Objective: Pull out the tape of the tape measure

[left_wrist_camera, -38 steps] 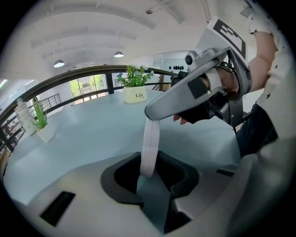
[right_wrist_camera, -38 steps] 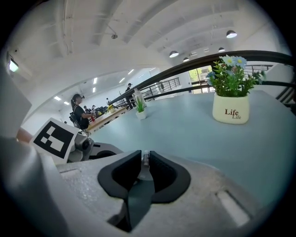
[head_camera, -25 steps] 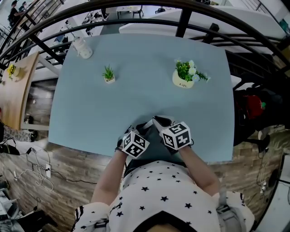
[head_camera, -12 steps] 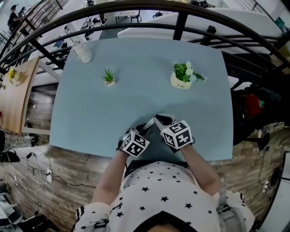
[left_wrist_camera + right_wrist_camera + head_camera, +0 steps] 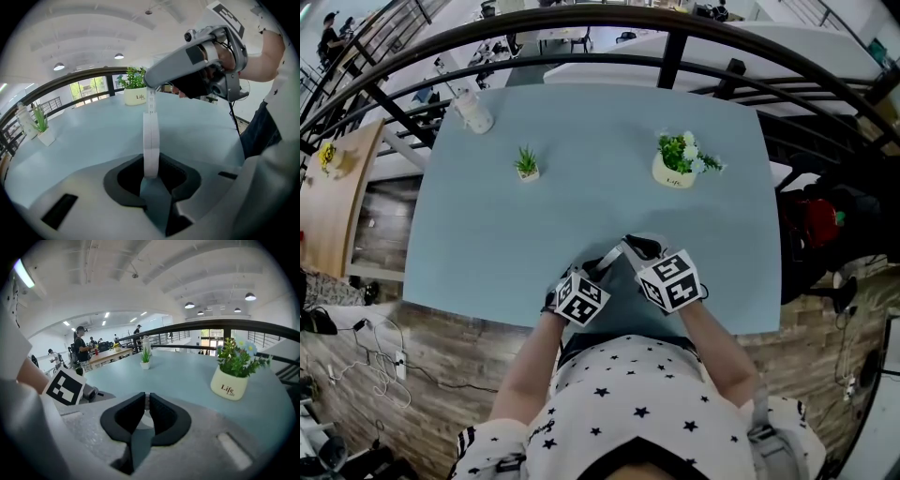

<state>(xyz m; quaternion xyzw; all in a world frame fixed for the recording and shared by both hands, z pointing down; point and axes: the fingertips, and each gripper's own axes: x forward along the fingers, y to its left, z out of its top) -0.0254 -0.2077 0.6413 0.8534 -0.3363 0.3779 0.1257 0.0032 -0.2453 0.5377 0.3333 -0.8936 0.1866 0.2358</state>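
A white round tape measure (image 5: pixel 151 140) stands edge-on between the pads of my left gripper (image 5: pixel 151 165), which is shut on its case. A short length of white tape (image 5: pixel 151 101) runs up from the case to my right gripper (image 5: pixel 149 87). In the right gripper view the right gripper (image 5: pixel 146 401) is shut on the thin tape end, jaws almost together. In the head view the left gripper (image 5: pixel 602 264) and right gripper (image 5: pixel 630 247) meet tip to tip over the near edge of the blue table (image 5: pixel 487 234). The tape measure is hidden there.
A cream flowerpot with green leaves and pale flowers (image 5: pixel 677 161) stands far right on the table. A small potted plant (image 5: pixel 526 161) and a white bottle (image 5: pixel 473 110) stand far left. A dark curved railing (image 5: pixel 675 42) runs behind the table.
Both grippers keep their grip and stay close together. Only the head view has shifted slightly.
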